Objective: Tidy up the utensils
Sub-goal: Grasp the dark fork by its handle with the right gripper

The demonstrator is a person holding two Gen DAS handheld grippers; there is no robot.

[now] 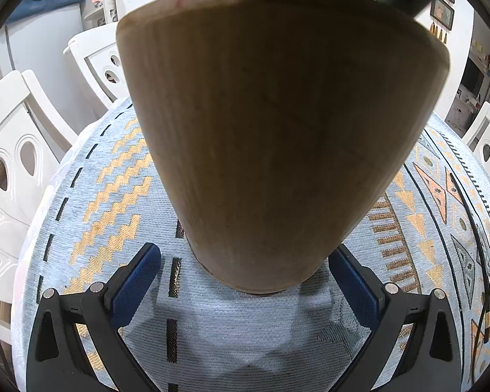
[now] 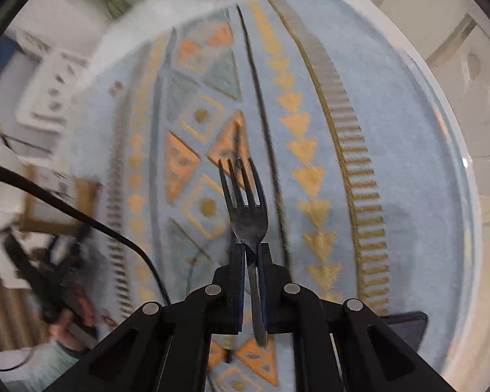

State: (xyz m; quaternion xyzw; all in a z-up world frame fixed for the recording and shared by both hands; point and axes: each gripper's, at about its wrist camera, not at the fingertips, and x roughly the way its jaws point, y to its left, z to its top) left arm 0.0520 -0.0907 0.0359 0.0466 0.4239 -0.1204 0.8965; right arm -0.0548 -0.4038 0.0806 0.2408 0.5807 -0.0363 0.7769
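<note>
Had the fork pinched tight in the right gripper, lifted off the tablecloth. Left gripper spread wide around the wooden holder. Probably needed dropping in next.

Right gripper, low in the frame's centre, is clamped tight; left gripper jaws spread wide at the bottom.

White chairs around patterned tablecloth
</note>
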